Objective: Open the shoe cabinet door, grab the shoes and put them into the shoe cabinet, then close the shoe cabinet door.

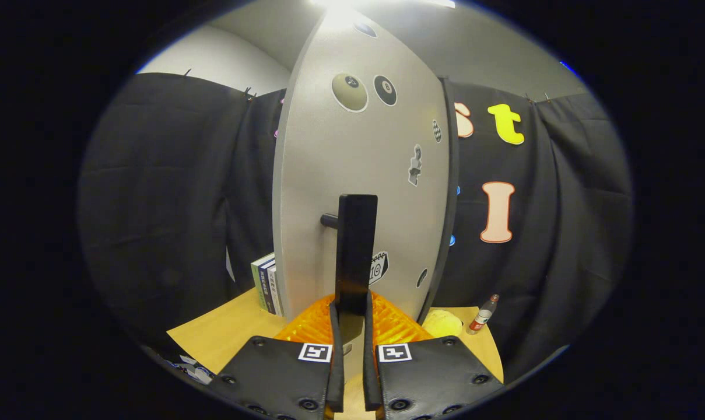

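The cabinet door stands right ahead of the fingers, a tall pale grey panel seen at a slant, with a dark rim down its far edge and a scatter of stickers on its face: two round ball-like ones high up, a small checked one and a grey figure lower, and a boxy one beside the handle. The handle is a dark upright bar standing off the door on a short peg, and it runs down into the gap between the two fingers. The gripper has its jaws drawn nearly together with the lower end of the handle between them; the fingers lie close along both sides of the bar, but whether both truly press on it is hard to tell, since the bar's foot is lost in the narrow gap. Just under the handle, between the door's foot and the fingers, sits an orange ribbed thing whose shape is partly covered by the gripper's body. Beyond the fingers to one side, a few books stand on the wooden table, half hidden by the door's near edge. On the other side a yellowish rounded thing lies near a small bottle with a red label, both too small to make out further.
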`<action>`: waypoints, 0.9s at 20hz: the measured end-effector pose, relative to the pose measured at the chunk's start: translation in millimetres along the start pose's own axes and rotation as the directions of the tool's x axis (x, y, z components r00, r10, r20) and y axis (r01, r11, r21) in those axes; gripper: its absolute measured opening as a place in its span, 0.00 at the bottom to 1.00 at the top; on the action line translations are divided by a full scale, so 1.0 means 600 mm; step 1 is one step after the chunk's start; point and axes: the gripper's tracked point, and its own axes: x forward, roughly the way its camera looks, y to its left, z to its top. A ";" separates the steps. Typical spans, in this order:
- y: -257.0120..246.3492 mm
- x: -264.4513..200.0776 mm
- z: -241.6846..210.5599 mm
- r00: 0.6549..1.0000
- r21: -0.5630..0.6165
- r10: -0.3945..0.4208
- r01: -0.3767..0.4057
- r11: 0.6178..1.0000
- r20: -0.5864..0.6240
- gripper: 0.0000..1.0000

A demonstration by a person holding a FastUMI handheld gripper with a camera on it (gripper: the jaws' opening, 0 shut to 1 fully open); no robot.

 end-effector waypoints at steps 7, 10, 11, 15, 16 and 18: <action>-0.046 -0.016 -0.005 0.995 -0.016 -0.101 0.101 0.995 0.000 0.15; -0.069 -0.026 -0.008 0.988 -0.023 -0.153 0.153 0.988 -0.002 0.14; -0.077 -0.029 -0.008 0.986 -0.022 -0.169 0.169 0.985 -0.003 0.14; -0.105 -0.045 -0.013 0.973 -0.015 -0.233 0.233 0.972 -0.006 0.14; -0.114 -0.050 -0.014 0.968 -0.012 -0.249 0.249 0.968 -0.006 0.14; -0.128 -0.059 -0.016 0.960 -0.003 -0.281 0.281 0.960 -0.009 0.14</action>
